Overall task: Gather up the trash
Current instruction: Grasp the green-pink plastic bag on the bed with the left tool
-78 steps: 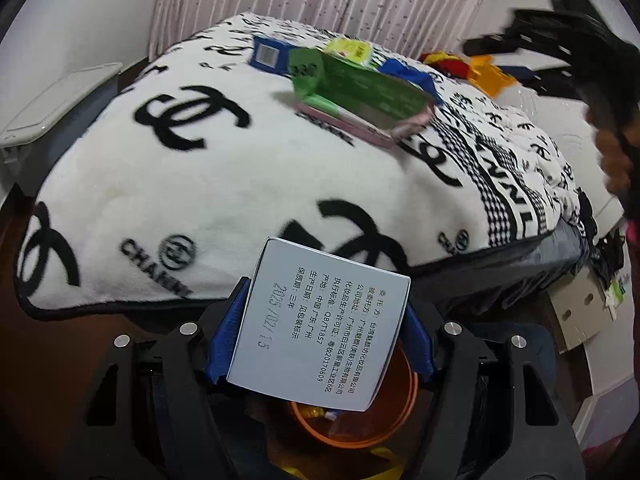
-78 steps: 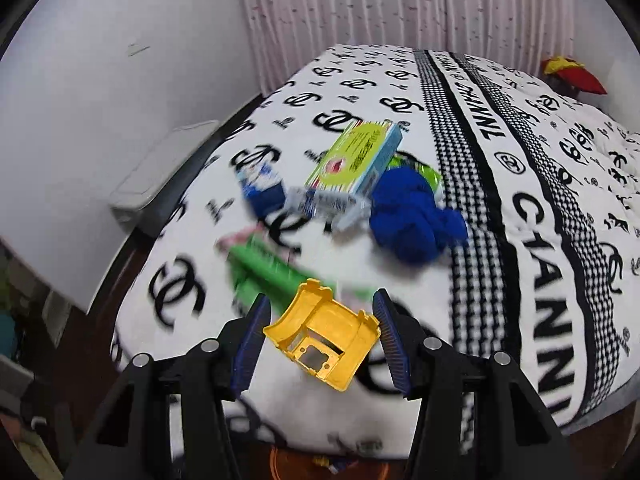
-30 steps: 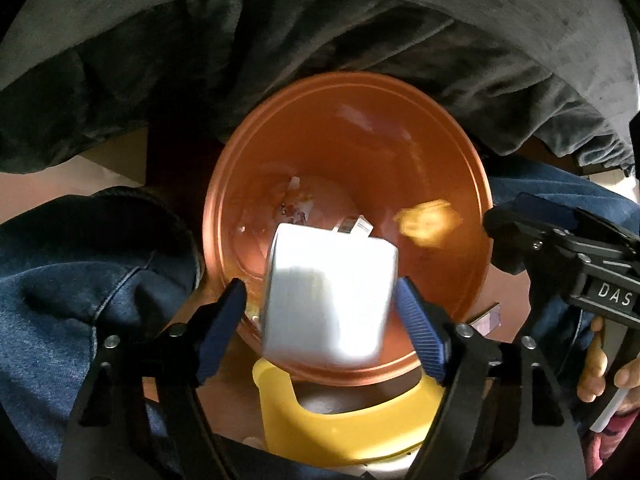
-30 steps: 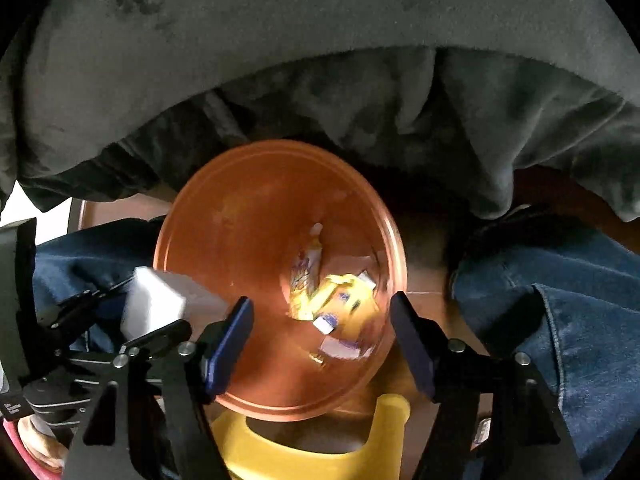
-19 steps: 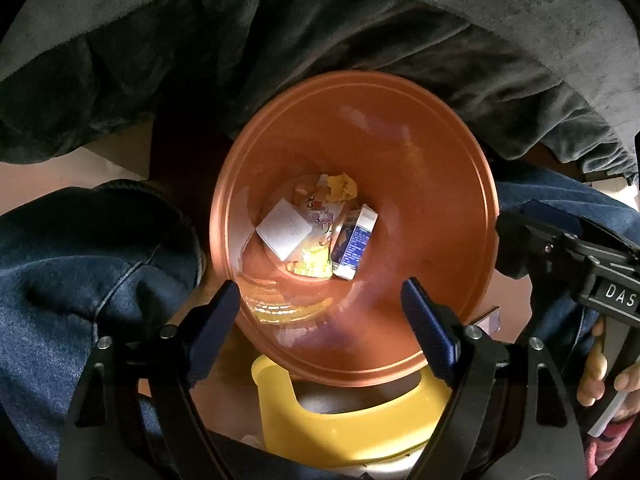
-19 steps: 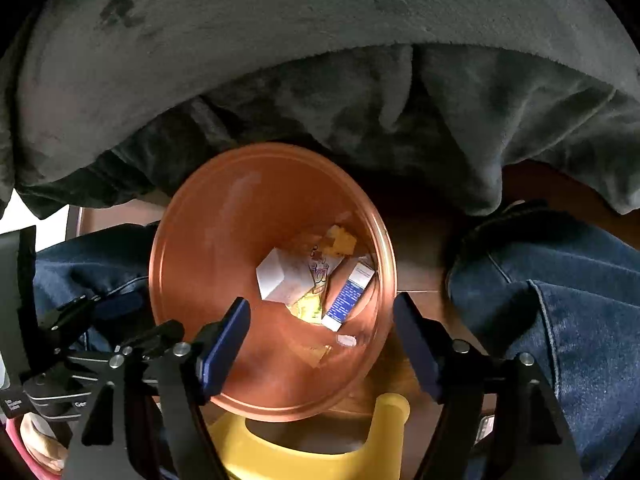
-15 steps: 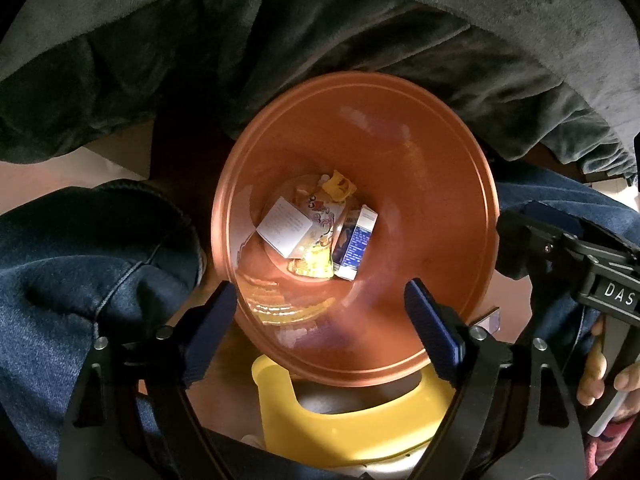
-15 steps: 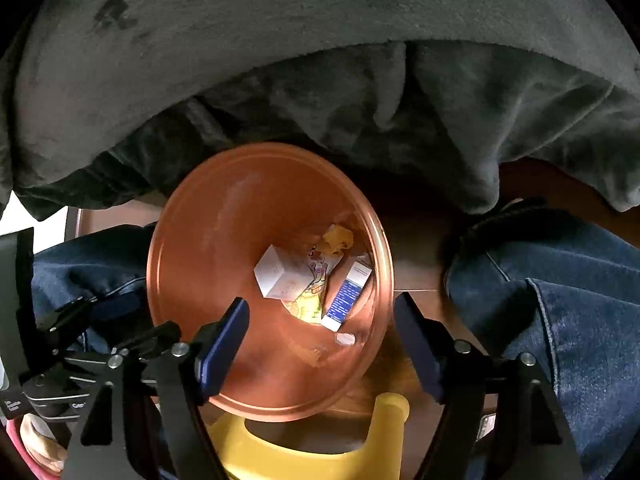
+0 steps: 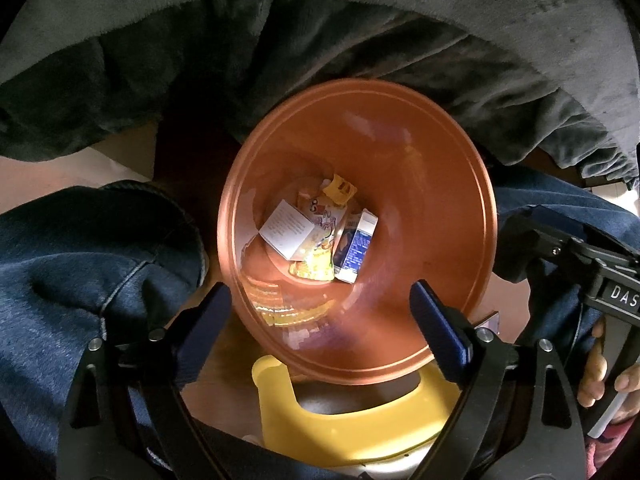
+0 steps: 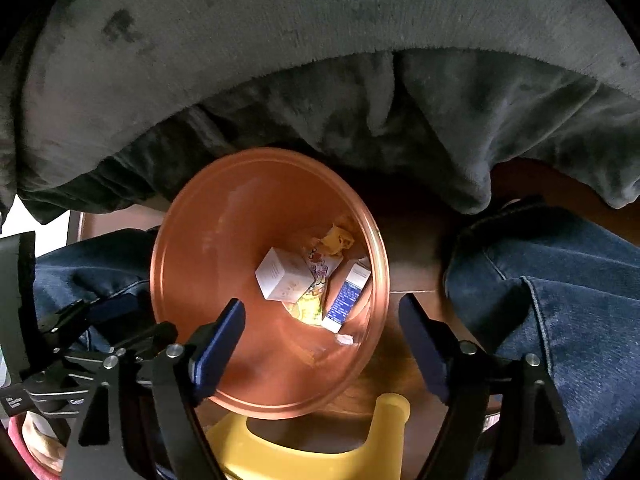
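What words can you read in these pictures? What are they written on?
"DAS" - white letters on the black body of the right gripper, cut off by the picture's edge.
White box in the orange bin: printed lines, too small to read.
Blue-and-white box: print too blurred to read.
Yellow wrappers: cartoon print, unreadable.

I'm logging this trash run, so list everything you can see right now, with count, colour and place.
bin: one, orange, on the floor between the person's legs
white box: one, white, at the bin's bottom, left
blue-and-white box: one, at the bin's bottom, right
printed wrapper: one, yellow and white, between the boxes
crumpled yellow piece: one, at the far side of the bin's bottom
stool: one, yellow, below the bin
blanket: one, dark grey, hanging above the bin
jeans: blue, both sides
left tongs: open, empty, over the bin
right tongs: open, empty, over the bin
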Demonstrator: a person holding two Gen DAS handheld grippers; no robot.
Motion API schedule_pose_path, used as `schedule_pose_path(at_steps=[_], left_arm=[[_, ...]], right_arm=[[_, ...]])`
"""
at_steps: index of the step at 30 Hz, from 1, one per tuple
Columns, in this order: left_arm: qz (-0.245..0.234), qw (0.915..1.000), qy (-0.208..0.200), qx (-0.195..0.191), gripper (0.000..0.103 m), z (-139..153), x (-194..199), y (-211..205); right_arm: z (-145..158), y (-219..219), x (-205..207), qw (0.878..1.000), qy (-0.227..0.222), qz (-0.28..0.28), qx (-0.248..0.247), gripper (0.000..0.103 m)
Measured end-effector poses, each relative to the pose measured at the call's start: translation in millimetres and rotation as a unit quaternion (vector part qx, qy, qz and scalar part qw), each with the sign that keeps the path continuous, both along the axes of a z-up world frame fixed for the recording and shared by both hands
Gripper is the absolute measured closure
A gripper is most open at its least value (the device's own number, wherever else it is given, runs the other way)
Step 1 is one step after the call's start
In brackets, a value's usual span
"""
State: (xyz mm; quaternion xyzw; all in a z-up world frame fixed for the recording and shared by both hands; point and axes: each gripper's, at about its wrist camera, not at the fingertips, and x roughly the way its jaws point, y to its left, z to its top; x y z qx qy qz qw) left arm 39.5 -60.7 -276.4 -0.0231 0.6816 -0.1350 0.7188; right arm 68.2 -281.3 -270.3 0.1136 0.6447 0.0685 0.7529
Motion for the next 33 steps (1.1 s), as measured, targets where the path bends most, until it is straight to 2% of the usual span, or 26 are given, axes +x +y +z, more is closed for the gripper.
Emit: schedule_pose_path(at_steps=[4,7,11,14,17,19,21,23,27,30,33], left_arm=[[-0.005,0.9997,-0.025,0.004,0.014,16,-3,-3],[-0.005,0.9985,-0.054,-0.003,0.014,38,-6,-1],[0.017,0.9932,-0.110,-0.037,0.014,89,-5,12],[0.033,0.9837,-0.162,-0.071,0.014,136,0,23],[0.048,0.9689,-0.213,-0.116,0.012,187,16,34],[0.064,0.9590,-0.233,-0.149,0.011,212,35,40],[0.087,0.9538,-0.230,-0.173,0.011,230,57,46],[0.113,0.9482,-0.210,-0.209,0.011,247,92,50],[0.179,0.9379,-0.173,-0.242,0.011,271,156,47],[0.215,0.9350,-0.138,-0.246,0.011,277,192,36],[0.255,0.9388,-0.110,-0.204,0.011,271,228,27]], right_arm=[[9,-2,-2,1.000,-0.007,-0.003,0.006,0.024],[33,-3,-5,0.999,-0.043,0.003,0.001,0.024],[63,-10,-10,0.996,-0.091,-0.002,-0.001,0.019],[76,-12,-14,0.994,-0.110,0.001,-0.006,0.019],[81,-9,-19,0.993,-0.116,0.009,0.008,0.019],[83,-4,-22,0.993,-0.117,0.016,0.016,0.018],[85,1,-24,0.992,-0.122,0.023,0.017,0.018],[87,7,-25,0.991,-0.128,0.032,0.019,0.018],[89,16,-30,0.989,-0.137,0.046,0.020,0.017],[88,19,-33,0.989,-0.137,0.053,0.025,0.017],[84,20,-35,0.989,-0.131,0.057,0.033,0.017]])
